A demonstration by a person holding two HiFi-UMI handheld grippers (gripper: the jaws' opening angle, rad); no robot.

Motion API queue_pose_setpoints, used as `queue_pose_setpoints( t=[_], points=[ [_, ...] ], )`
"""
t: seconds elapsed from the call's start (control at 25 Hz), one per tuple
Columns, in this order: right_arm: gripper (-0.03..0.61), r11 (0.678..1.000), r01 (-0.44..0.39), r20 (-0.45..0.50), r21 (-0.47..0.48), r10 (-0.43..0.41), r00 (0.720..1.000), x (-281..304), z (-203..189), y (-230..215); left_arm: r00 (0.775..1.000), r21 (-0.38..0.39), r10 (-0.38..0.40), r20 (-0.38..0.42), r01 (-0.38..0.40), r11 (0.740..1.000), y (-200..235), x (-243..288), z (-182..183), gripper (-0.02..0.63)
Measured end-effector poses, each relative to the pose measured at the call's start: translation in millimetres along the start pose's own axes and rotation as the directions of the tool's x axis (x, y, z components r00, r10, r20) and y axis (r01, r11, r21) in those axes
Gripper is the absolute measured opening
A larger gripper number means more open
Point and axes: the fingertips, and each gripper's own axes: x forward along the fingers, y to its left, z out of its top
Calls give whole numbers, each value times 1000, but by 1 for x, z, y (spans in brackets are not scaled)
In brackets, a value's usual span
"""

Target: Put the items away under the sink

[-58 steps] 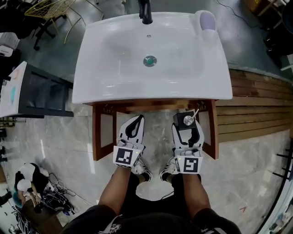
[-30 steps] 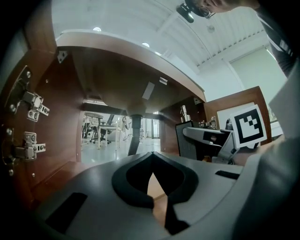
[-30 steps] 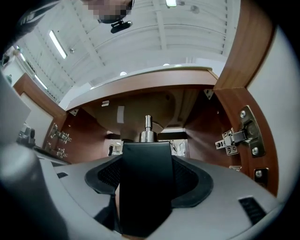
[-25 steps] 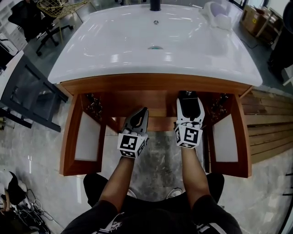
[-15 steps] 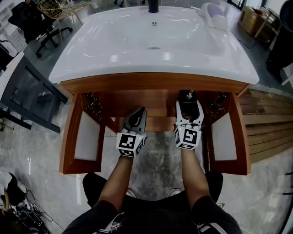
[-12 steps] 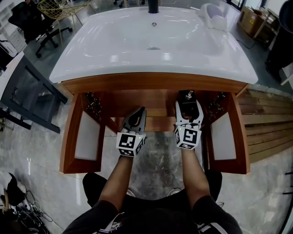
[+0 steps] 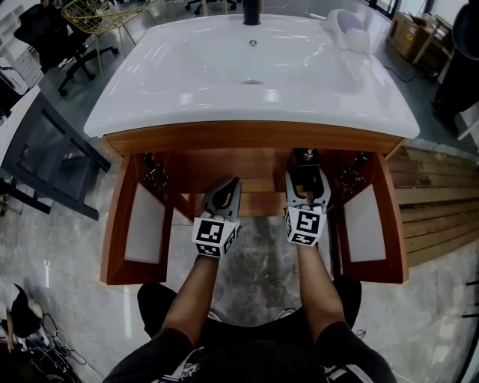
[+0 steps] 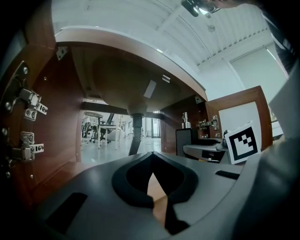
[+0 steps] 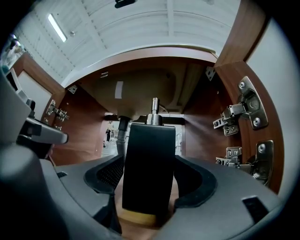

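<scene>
A black soap dispenser (image 9: 149,164) with a metal pump stands upright between the jaws of my right gripper (image 9: 149,177), which is shut on it. Its base sits just over the wooden cabinet floor (image 9: 136,216). In the head view the right gripper (image 7: 305,170) reaches into the open cabinet under the white sink (image 7: 247,67), and the dispenser (image 7: 305,158) shows at its tips. My left gripper (image 7: 230,182) hovers level beside it, shut and empty, its tips meeting (image 8: 151,157). From the left gripper view the dispenser (image 8: 186,139) appears at the right.
Both cabinet doors stand open, left (image 7: 142,224) and right (image 7: 370,224), with hinges (image 9: 243,110) on the right wall. The drain pipe (image 9: 121,136) hangs at the back centre. A pale container (image 7: 352,22) rests on the sink's far right corner. A black table (image 7: 45,149) stands left.
The right gripper has sunk a little inside the cabinet with the dispenser in it. The left gripper has kept its place. Two seconds ago both were further out, before the cabinet front.
</scene>
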Motion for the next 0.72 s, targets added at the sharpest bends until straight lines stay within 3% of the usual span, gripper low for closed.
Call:
queue_pose_setpoints(
  t=[0.36,0.48,0.64,0.72],
  points=[
    [365,1000,18,-13,21,-18,1000,-12,7,3,1000,-12,-6,9,6,1000,0,-6,7,-2],
    [364,1000,13,-21,8,-13,1000,-18,26,5,1000,-17,-8,8,8,1000,0,-3,24,-2],
    [355,1000,-27,-118,10,28,993,-59,64,21,997,-64,-31,-66,27,998,-19,-27,55,-2],
    [299,999,-42,-154,19,44,987,-76,95,27,994,-92,-40,-98,31,995,-24,-37,82,-2]
  ],
)
